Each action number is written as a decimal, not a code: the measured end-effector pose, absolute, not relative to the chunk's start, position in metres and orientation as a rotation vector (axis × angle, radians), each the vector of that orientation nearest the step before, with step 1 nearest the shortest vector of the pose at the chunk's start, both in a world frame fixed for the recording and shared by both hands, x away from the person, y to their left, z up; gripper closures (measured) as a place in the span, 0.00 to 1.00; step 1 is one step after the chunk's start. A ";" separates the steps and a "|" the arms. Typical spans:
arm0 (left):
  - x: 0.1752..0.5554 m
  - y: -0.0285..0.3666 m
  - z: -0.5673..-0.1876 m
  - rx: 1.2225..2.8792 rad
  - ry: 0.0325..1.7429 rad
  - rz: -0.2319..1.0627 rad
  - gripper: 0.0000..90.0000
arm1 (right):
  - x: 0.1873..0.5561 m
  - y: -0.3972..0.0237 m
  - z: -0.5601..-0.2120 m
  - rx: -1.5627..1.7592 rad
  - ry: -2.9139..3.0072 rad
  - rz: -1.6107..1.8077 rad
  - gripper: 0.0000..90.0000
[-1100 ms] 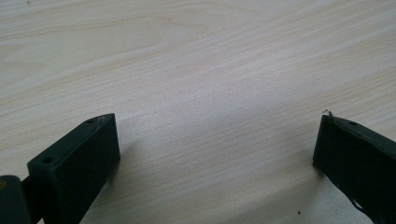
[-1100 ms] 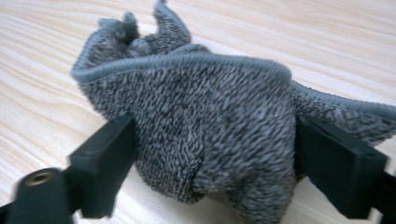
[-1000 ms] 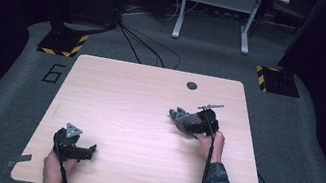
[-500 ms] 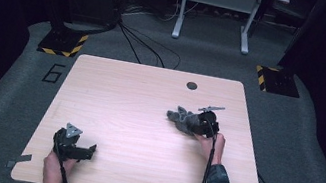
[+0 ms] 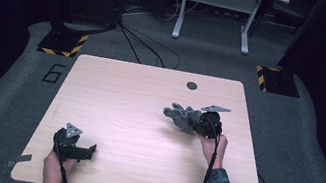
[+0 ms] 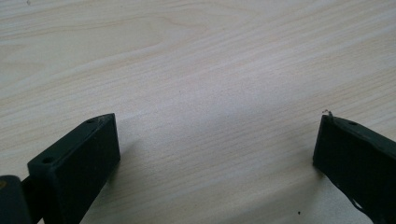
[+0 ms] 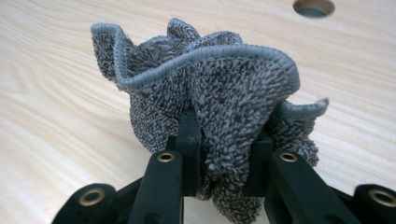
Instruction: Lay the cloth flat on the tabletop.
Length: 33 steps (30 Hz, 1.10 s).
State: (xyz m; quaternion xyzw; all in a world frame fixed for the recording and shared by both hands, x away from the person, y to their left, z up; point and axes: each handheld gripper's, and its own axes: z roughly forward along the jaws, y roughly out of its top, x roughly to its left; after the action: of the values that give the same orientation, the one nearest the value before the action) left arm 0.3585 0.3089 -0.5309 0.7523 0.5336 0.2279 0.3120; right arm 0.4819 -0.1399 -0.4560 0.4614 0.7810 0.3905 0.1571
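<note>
A crumpled grey terry cloth (image 5: 181, 116) lies bunched at the table's right of centre. My right gripper (image 5: 196, 123) has just been closing, and its jaws now pinch a thick fold of the grey cloth (image 7: 219, 102), whose hemmed edge rises above the fingers (image 7: 189, 140). In the right gripper view the cloth looks lifted a little off the wood. My left gripper (image 5: 89, 149) rests near the table's front left, held by a hand, with its jaws wide apart over bare wood (image 6: 215, 140) and nothing between them.
The light wooden table (image 5: 124, 100) has a round cable hole (image 5: 192, 85) near its far edge. Cables, a metal stand (image 5: 217, 4) and hazard-striped bases (image 5: 60, 43) sit on the floor beyond the table.
The right gripper has closed on the cloth and moved slightly up and to the left with it. The cloth is now bunched higher. The left gripper has stayed put.
</note>
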 end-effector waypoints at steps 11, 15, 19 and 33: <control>0.359 0.309 -0.531 1.985 1.408 0.601 0.00 | 0.441 -0.120 -0.430 1.183 2.259 1.240 0.82; 0.359 0.309 -0.531 1.984 1.408 0.602 0.00 | 0.427 -0.109 -0.429 1.139 2.286 1.258 0.82; 0.359 0.309 -0.531 1.984 1.408 0.602 0.00 | 0.417 -0.100 -0.432 1.118 2.311 1.274 0.81; 0.359 0.309 -0.531 1.985 1.408 0.601 0.00 | 0.390 -0.082 -0.441 1.065 2.367 1.307 0.81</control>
State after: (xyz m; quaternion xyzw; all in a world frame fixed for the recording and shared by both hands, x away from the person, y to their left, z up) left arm 0.3585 0.3088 -0.5309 0.7523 0.5337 0.2279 0.3120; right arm 0.3895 -0.0824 -0.4413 0.3641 0.8088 0.4468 0.1174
